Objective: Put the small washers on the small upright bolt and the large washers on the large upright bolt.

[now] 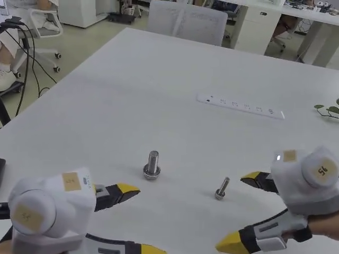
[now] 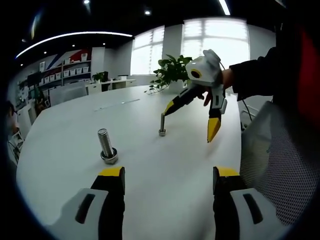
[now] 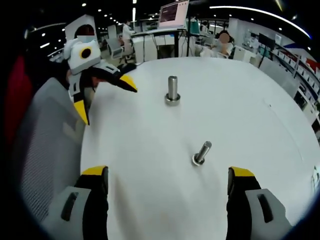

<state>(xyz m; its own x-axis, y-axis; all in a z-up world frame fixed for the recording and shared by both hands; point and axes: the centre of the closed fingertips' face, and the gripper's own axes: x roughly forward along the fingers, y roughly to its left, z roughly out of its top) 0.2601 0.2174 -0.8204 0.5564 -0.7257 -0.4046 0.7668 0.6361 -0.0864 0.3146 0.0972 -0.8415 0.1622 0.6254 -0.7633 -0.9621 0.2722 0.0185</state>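
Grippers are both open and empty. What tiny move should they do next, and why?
Probably ease both back from the bolts. The left gripper and right gripper stand open with nothing between their jaws, and the large bolt and small bolt each seem to have washers at the foot already, so the job looks done.

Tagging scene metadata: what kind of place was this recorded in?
Probably an open-plan office or lab. There's a large white table with a power strip lying on it, an office chair at its far edge, and a monitor in the background.
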